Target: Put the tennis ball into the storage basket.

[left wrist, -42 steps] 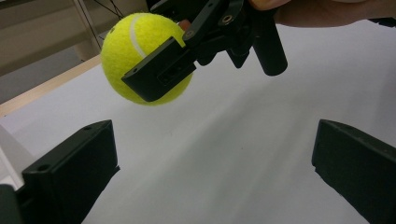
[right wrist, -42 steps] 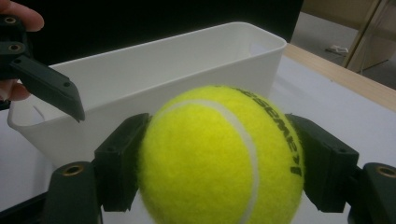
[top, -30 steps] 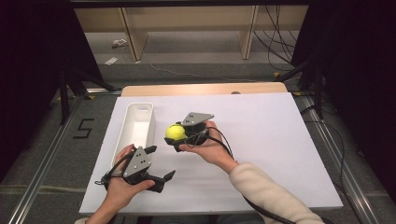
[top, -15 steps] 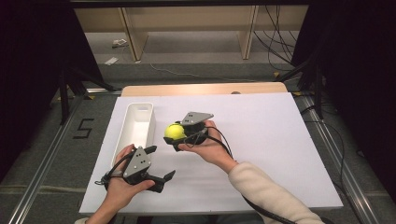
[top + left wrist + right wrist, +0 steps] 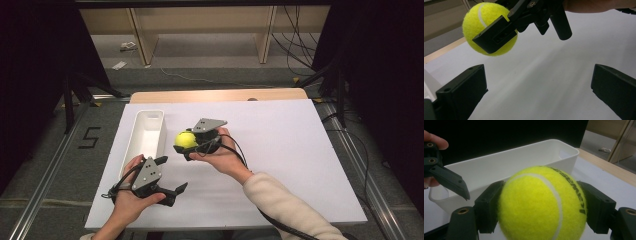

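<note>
A yellow tennis ball [image 5: 186, 140] is clamped between the jaws of my right gripper [image 5: 188, 143], held above the white board near its middle. In the right gripper view the ball [image 5: 541, 205] sits squeezed between both black pads [image 5: 490, 207], with the white bin [image 5: 506, 167] just behind it. My left gripper [image 5: 171, 176] rests lower left, near the front of the board, jaws spread wide with nothing between them. The left gripper view looks up at the ball [image 5: 484, 25] and the right gripper's pad [image 5: 496, 35] across it.
A long white bin [image 5: 145, 137] lies on the left part of the white board [image 5: 280, 150], right beside the ball. A wooden table edge [image 5: 220, 95] runs behind. Metal rails and cables flank the board on the floor.
</note>
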`<state>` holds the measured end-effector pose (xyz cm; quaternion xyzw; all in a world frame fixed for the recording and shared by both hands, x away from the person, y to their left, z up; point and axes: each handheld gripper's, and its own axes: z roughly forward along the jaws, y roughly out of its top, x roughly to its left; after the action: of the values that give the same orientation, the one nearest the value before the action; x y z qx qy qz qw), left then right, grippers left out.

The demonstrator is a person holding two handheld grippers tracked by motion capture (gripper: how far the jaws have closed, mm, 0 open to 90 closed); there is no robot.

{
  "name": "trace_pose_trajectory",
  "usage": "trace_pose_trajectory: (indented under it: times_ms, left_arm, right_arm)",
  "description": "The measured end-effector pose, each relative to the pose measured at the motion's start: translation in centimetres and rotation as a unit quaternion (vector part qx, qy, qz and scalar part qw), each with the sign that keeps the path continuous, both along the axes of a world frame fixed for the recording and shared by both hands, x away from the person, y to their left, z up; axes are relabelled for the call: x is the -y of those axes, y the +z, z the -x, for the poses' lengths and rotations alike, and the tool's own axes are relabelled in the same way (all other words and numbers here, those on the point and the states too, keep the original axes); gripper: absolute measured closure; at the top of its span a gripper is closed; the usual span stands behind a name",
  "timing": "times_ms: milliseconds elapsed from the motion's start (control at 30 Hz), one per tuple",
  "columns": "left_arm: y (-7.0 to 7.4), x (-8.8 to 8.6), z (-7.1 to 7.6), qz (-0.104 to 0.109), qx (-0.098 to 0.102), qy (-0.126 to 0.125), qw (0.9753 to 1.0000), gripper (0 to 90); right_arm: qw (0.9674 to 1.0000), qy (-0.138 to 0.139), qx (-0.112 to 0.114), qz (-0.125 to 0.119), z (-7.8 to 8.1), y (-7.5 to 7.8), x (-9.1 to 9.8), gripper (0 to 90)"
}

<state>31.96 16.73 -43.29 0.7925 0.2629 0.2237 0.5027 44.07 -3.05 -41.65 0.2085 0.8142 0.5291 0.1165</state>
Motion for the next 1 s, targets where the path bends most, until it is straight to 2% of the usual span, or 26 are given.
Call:
trace_pose_trajectory:
  times_ms: [1000]
  left_arm:
    - [0.03, 0.02, 0.04, 0.000, -0.001, -0.001, 1.0000, 0.0]
  right_arm:
    - [1.0000, 0.001, 0.002, -0.004, -0.39, 0.54, -0.91, 26.6]
